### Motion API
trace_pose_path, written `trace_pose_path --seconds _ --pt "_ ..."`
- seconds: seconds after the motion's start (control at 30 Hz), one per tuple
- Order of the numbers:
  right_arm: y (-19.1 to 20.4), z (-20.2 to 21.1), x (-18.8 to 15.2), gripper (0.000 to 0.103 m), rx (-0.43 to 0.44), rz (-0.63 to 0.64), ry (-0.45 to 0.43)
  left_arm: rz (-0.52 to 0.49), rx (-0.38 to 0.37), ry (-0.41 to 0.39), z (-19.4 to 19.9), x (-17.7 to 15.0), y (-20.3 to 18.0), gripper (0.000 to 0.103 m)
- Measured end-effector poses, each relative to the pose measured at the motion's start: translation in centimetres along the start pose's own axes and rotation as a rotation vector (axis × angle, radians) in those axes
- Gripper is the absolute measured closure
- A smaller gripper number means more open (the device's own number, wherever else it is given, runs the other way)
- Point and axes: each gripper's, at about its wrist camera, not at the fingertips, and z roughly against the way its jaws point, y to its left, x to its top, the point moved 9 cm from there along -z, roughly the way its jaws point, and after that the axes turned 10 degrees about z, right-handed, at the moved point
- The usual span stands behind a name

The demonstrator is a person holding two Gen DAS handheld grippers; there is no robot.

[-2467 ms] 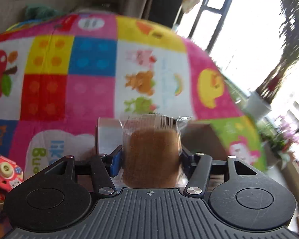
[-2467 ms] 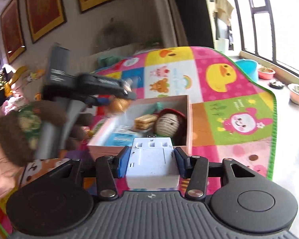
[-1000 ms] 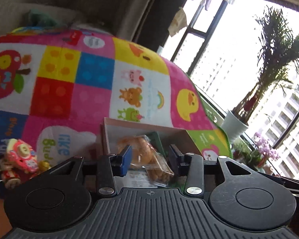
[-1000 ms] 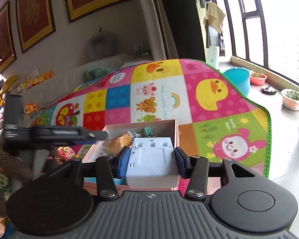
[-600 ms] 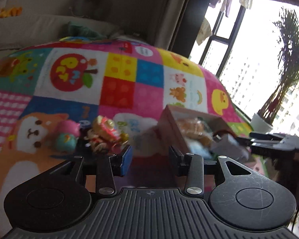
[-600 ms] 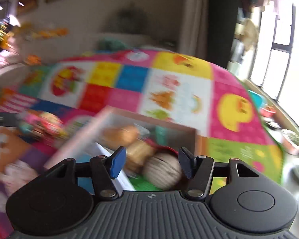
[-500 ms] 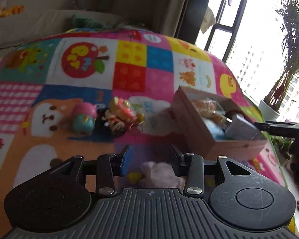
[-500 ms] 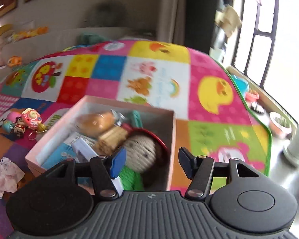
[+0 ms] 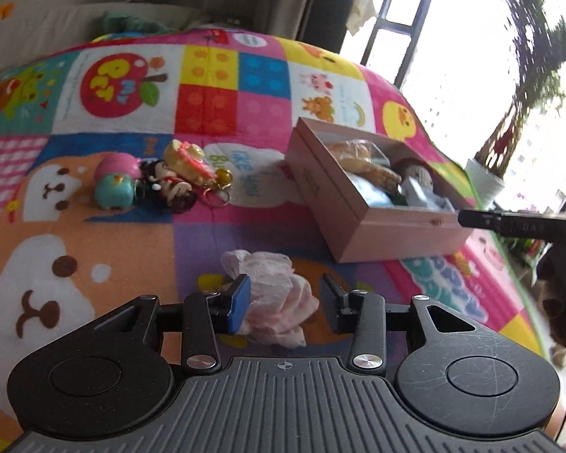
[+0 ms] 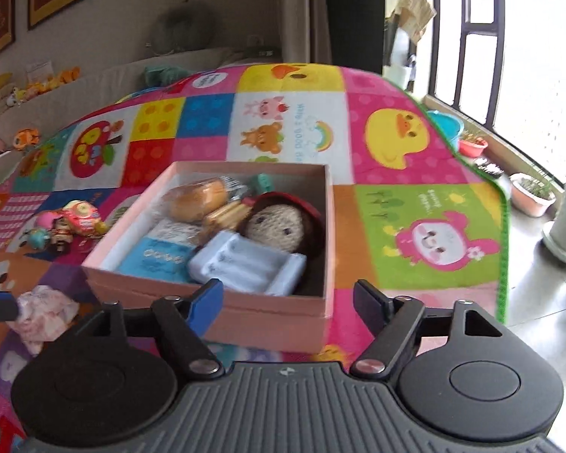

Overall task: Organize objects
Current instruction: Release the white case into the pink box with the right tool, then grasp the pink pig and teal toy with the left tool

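Observation:
A pink box point(image 10: 268, 313) sits on the colourful play mat and holds a wrapped bun point(image 10: 200, 198), a knitted doll point(image 10: 279, 226), a pale blue plastic case point(image 10: 245, 264) and other items. It also shows in the left wrist view point(image 9: 362, 222). My left gripper point(image 9: 285, 302) is open, its fingers on either side of a crumpled pink-white cloth point(image 9: 275, 302) on the mat. My right gripper point(image 10: 288, 304) is open and empty, just in front of the box's near wall.
Small toy figures and keychains point(image 9: 158, 181) lie on the mat left of the box. The other gripper's arm point(image 9: 520, 222) reaches in from the right. Potted plants point(image 10: 532, 192) and a white pot stand on the floor by the window.
My left gripper let go of the wrapped bun into the box, swung left and came down around the cloth. My right gripper released the blue case into the box and opened.

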Motion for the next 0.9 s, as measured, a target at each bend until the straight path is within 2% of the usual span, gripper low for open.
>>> trace_pose_path --seconds 0.1,0.17,0.27,0.37,0.47,0.57,0.63,0.73,0.8,0.9 --pt "2.7 0.2 -1.0 0.014 0.032 0.056 -0.005 -0.058 0.035 -0.010 0.2 -0.2 0.0 0.059" --pt "4.4 0.2 -1.9 0.012 0.047 0.088 0.003 -0.019 0.049 -0.040 0.5 0.7 1.0 0.059" --pt "6.3 0.0 -3.2 0.005 0.078 0.112 0.011 0.133 0.086 -0.110 0.5 3.8 4.5 0.059" --pt "7.4 -0.5 -4.3 0.004 0.072 0.130 0.010 0.301 0.174 -0.189 -0.6 7.5 9.5 0.059" --pt "7.9 -1.0 -5.0 0.004 0.069 0.116 0.015 0.481 0.240 -0.235 -2.6 10.8 14.5 0.059" --pt "7.9 -1.2 -5.3 0.004 0.056 0.102 0.023 0.638 0.262 -0.206 -5.8 12.6 17.8 0.059" --pt "7.4 -1.4 -5.4 0.003 0.061 0.071 0.030 0.699 0.254 -0.164 -8.2 13.1 18.3 0.059" --pt "6.1 -1.9 -5.7 0.003 0.064 -0.016 0.058 0.711 0.189 -0.100 -11.4 13.1 16.3 0.059" --pt "5.4 -2.1 -5.8 0.002 0.072 -0.066 0.063 0.654 0.131 -0.061 -12.8 12.9 13.9 0.060" --pt "5.3 -2.2 -5.8 0.000 0.072 -0.071 0.062 0.517 0.046 0.023 -14.3 12.0 10.0 0.061"
